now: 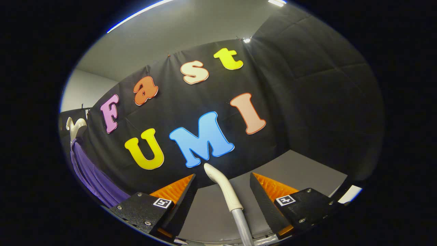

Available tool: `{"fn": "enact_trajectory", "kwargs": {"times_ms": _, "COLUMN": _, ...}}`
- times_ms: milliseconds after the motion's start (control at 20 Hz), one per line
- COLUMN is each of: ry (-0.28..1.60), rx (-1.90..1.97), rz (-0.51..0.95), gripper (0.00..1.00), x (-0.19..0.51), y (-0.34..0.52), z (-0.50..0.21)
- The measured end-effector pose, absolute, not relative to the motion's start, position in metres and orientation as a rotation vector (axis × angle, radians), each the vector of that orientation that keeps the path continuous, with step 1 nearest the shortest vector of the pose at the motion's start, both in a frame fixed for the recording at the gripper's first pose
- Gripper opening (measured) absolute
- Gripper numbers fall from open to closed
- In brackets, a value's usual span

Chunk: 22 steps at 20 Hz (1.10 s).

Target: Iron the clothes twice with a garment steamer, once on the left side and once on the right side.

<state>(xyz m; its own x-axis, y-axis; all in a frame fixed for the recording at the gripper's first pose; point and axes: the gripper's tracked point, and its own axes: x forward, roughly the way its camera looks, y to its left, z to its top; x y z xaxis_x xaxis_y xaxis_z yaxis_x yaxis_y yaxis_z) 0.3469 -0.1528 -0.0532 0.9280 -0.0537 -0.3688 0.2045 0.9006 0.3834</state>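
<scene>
My fingers [222, 186] stand spread wide, released, gripping nothing. Between them rises the garment steamer [223, 189], a cream nozzle on a grey hose that comes up from below. It passes through the gap nearer my right finger than my left, and I cannot tell whether it touches either one. Its rounded tip curves forward and ends just past my fingertips. Under and beyond the fingers lies a grey surface [297, 171], running back to the black cloth wall [307, 102]. Far off past my left finger, the purple garment [90, 174] hangs in folds from a pale hanger [75, 127], right up against that wall. Above it all is a grey ceiling [177, 30] with bright strip lights.
</scene>
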Motion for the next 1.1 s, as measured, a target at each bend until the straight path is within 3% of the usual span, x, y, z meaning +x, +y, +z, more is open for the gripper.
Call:
{"fn": "enact_trajectory", "kwargs": {"times_ms": 450, "ry": 0.560, "rx": 0.539, "rz": -0.026, "gripper": 0.95, "x": 0.412, "y": -0.154, "z": -0.123}}
{"fn": "enact_trajectory", "kwargs": {"times_ms": 1100, "ry": 0.818, "rx": 0.686, "rz": 0.153, "gripper": 0.94, "x": 0.422, "y": -0.118, "z": -0.190}}
